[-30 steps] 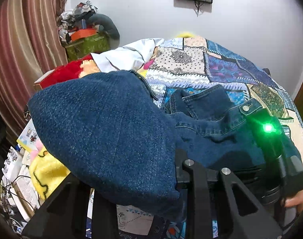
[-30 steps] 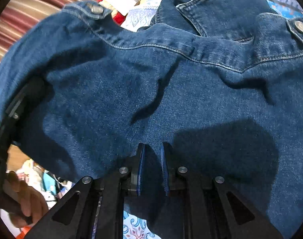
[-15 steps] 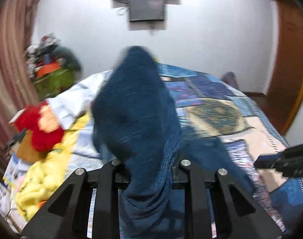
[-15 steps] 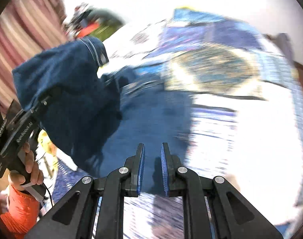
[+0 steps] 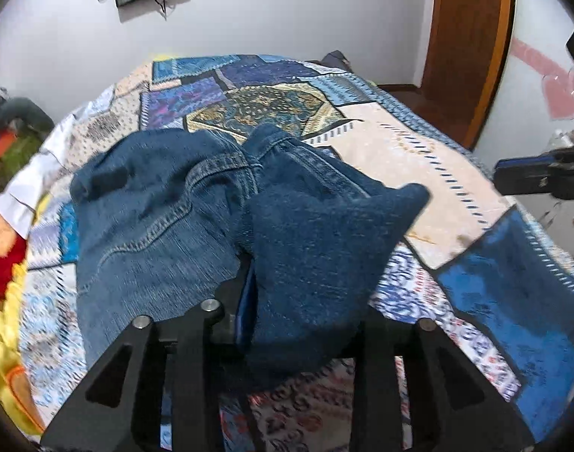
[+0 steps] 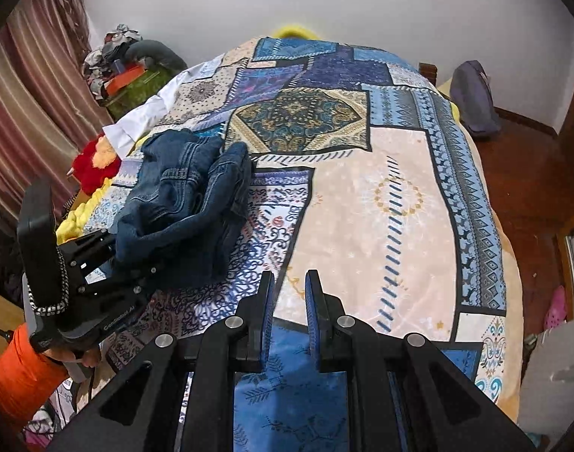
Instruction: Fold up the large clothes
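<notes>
A blue denim jacket (image 5: 155, 218) lies bunched on the left part of the patchwork bedspread (image 5: 418, 173). One thick fold of it rises from the heap and fills my left gripper (image 5: 302, 293), covering the right finger. The jaws are opening, with the cloth still against the blue pad. In the right wrist view the jacket (image 6: 181, 188) trails into the left gripper (image 6: 113, 252), held by a hand in an orange sleeve. My right gripper (image 6: 290, 301) hovers over the bed's near edge, shut with nothing in it. It also shows as the right gripper (image 5: 513, 179) at the frame's right edge.
A yellow blanket (image 6: 75, 218), a red plush (image 6: 94, 165) and a white cloth (image 6: 143, 116) lie along the bed's left side. Beyond them are a striped curtain (image 6: 30, 105) and a clutter pile (image 6: 128, 71). A grey bag (image 6: 473, 98) sits on the wooden floor at right, near a door (image 5: 467, 37).
My right gripper let go of the jacket and drew back over the bed. The left gripper swung across with its fold of denim. The jacket dropped from a spread, lifted hold into a heap.
</notes>
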Demonstrator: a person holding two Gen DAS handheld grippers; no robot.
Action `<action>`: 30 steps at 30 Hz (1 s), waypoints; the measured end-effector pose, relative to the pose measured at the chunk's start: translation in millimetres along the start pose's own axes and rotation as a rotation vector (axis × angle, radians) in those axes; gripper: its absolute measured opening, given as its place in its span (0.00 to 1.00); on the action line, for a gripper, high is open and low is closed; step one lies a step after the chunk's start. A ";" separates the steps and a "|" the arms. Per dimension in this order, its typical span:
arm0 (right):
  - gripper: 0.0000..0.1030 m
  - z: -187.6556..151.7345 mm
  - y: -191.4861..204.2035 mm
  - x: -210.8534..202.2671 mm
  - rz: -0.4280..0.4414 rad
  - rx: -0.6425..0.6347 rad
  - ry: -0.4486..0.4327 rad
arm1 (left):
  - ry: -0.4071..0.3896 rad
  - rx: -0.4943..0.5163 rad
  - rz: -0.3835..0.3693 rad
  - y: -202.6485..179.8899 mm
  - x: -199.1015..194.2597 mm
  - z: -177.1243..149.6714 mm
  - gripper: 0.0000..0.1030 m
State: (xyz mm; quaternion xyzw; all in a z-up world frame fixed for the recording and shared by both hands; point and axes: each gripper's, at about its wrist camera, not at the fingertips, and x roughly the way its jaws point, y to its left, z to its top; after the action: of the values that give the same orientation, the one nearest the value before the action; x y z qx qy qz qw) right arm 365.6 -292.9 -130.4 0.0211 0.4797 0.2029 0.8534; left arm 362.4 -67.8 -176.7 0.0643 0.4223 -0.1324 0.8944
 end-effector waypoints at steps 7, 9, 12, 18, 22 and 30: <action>0.11 22.2 31.2 -5.6 0.043 -0.029 -0.048 | -0.012 -0.104 -0.136 12.8 -45.6 -0.4 0.69; 0.11 30.6 44.9 -8.4 0.061 -0.052 -0.066 | -0.048 -0.116 -0.134 19.8 -65.1 -1.2 0.79; 0.11 43.1 68.3 -9.0 0.081 -0.101 -0.084 | -0.095 -0.112 -0.068 33.3 -86.5 -1.9 0.89; 0.11 62.4 114.9 12.2 0.109 -0.185 -0.070 | -0.119 -0.101 0.180 75.6 -93.9 -8.4 0.94; 0.11 66.6 147.5 43.5 0.106 -0.253 -0.021 | -0.049 -0.184 0.229 113.5 -69.1 -21.3 0.94; 0.11 48.8 147.2 121.3 -0.106 -0.414 0.098 | 0.093 -0.353 0.102 144.5 -13.7 -59.0 0.95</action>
State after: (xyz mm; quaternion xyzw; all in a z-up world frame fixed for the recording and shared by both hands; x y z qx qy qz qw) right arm 413.4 -105.8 -168.5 -0.1899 0.4693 0.2528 0.8245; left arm 352.5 86.4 -203.2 -0.0664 0.4759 -0.0074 0.8769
